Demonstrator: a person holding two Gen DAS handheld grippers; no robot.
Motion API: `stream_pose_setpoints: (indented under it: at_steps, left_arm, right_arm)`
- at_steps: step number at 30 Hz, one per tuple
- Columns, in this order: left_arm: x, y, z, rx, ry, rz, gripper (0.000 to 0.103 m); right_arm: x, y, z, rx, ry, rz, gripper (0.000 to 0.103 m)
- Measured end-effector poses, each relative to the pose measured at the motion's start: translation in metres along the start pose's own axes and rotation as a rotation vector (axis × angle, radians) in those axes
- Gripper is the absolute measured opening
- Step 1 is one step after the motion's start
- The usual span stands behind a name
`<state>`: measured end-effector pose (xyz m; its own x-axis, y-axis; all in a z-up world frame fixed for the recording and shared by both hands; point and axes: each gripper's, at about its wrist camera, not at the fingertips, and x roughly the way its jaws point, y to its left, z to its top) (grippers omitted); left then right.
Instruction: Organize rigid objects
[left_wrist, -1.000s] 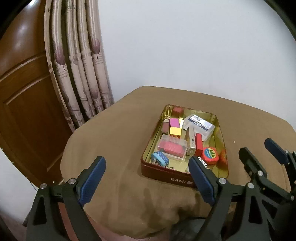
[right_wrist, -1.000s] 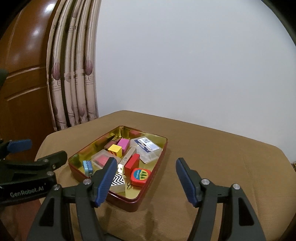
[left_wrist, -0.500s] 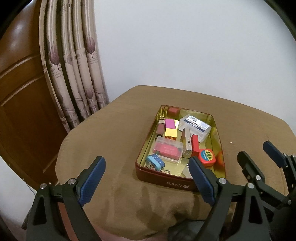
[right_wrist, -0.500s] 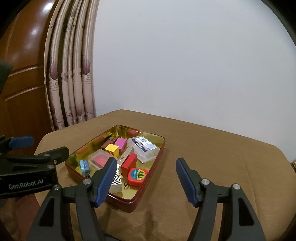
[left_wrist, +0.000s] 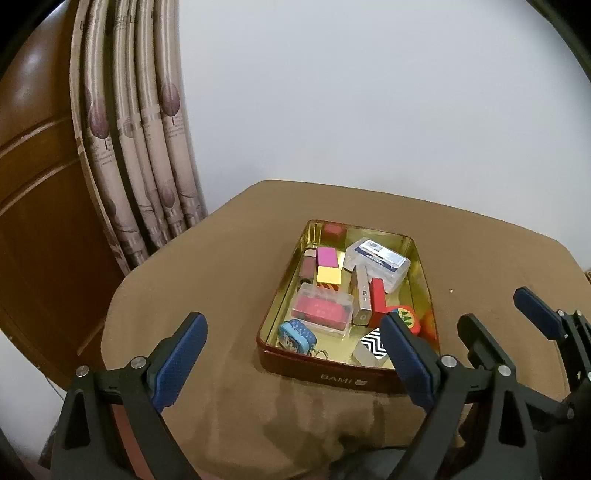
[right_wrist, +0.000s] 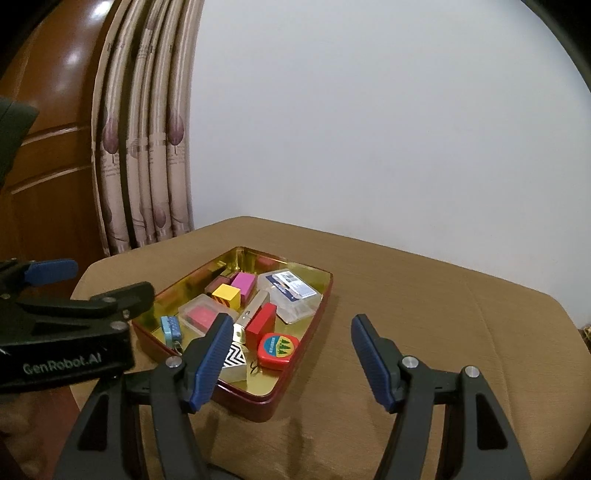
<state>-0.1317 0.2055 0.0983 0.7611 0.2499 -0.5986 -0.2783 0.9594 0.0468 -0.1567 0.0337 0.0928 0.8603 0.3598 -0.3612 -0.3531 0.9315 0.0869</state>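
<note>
Since a second ago the left wrist view has drawn back a little, so the tin (left_wrist: 334, 376) sits smaller and farther off, and the left gripper (left_wrist: 291, 365) has just been opening its jaws further, with nothing between them. That red tin with its gold lining rests on the brown-covered table (left_wrist: 229, 258), toward its near edge, and holds all the rigid pieces in a loose jumble: a pink block (left_wrist: 327, 256) and yellow block (left_wrist: 328, 275) touching end to end, a clear case with a red insert (left_wrist: 321, 312), a larger clear box (left_wrist: 376, 262) at the far side, a silver bar (left_wrist: 361, 295) lying against a red block (left_wrist: 377, 301), a round tape measure (right_wrist: 277, 349), a zigzag-patterned block (right_wrist: 232, 360) and a small blue tin (left_wrist: 297, 334) on a chain. I judge these light and stiff; the wooden blocks should take a squeeze on flat opposite faces, while the glossy plastic cases and metal bar look slippery and are better taken across their narrow width. The right gripper (right_wrist: 291, 363) hangs over bare cloth just beside the tin, jaws apart and empty. Behind stand a curtain (left_wrist: 147, 147), wooden door (left_wrist: 33, 184) and pale wall (left_wrist: 369, 92).
</note>
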Motion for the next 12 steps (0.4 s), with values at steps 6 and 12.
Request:
stream_pose_setpoints:
  at_steps: [6,12]
  left_arm:
    - [0.0013,0.0027,0.0011,-0.012,0.008,-0.011,0.091]
    - [0.0008,0.0036,0.005,-0.025,0.021,0.001,0.092]
  right_arm:
    - [0.001,-0.0028,0.0004,0.01,0.005,0.002,0.069]
    - [-0.0002,-0.0055,0.0012,0.012,0.0,-0.002,0.069]
